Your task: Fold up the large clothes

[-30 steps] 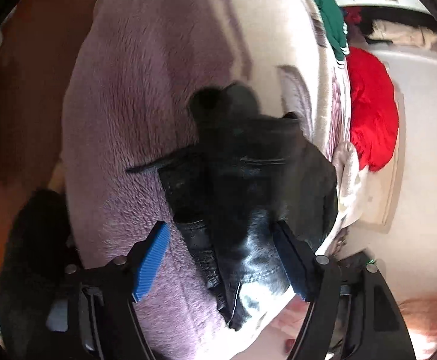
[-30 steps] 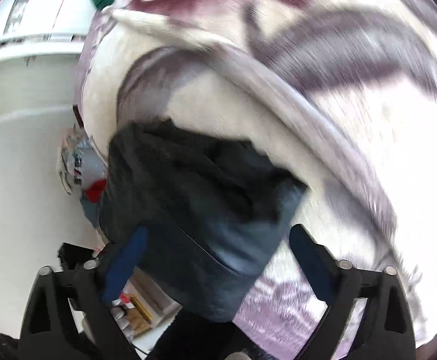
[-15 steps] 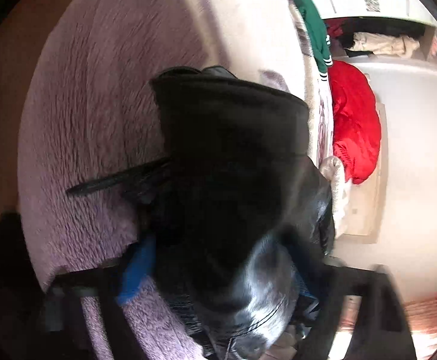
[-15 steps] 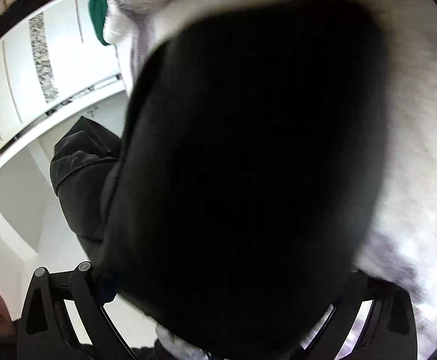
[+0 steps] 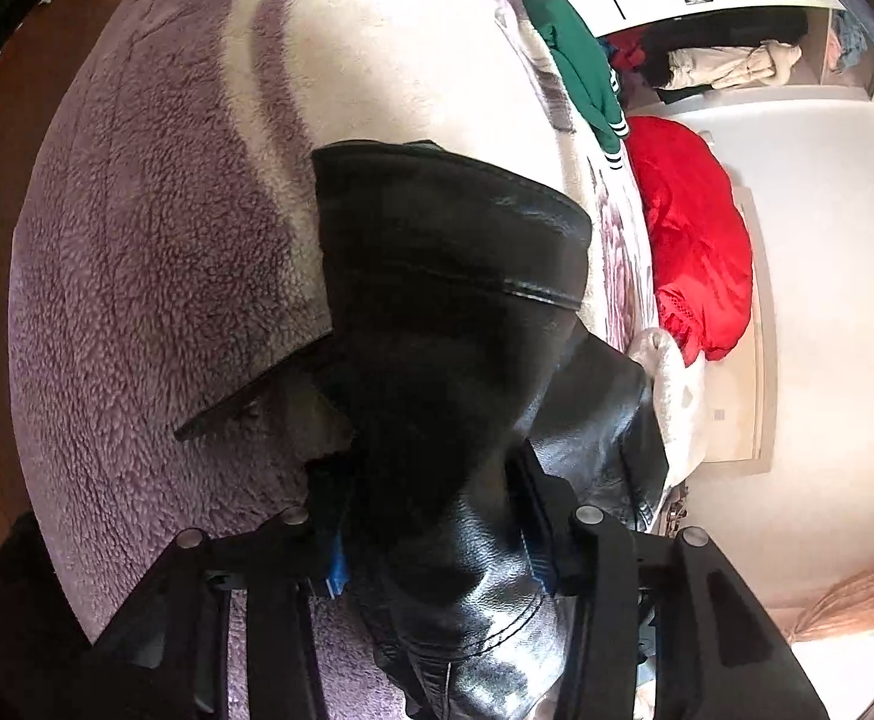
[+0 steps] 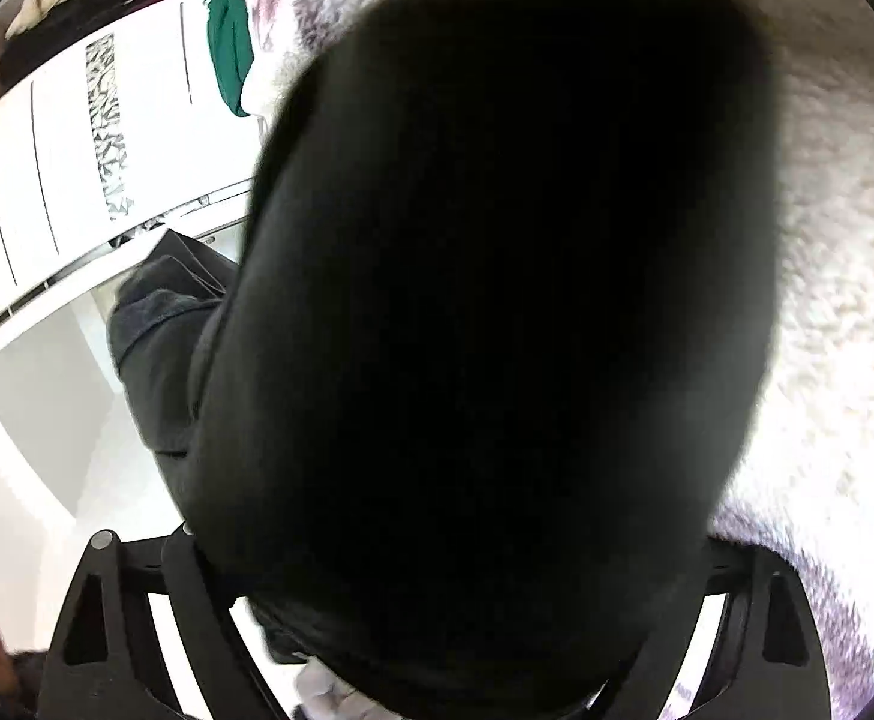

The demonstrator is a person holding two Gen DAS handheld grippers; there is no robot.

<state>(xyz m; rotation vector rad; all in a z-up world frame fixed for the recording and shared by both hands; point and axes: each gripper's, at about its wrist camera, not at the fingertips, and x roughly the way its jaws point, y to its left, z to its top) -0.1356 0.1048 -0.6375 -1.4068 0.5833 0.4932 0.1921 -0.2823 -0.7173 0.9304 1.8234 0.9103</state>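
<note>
Left wrist: left gripper [image 5: 437, 519] clamped on black leather jacket [image 5: 448, 312], raised over fleece blanket [image 5: 155, 252], likely for folding over; right wrist: same jacket filling the lens, right gripper [image 6: 437, 630] buried, closure impossible to tell.

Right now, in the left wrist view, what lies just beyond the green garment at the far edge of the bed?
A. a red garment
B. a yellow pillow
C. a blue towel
A: the red garment lies right beside the green garment.
</note>
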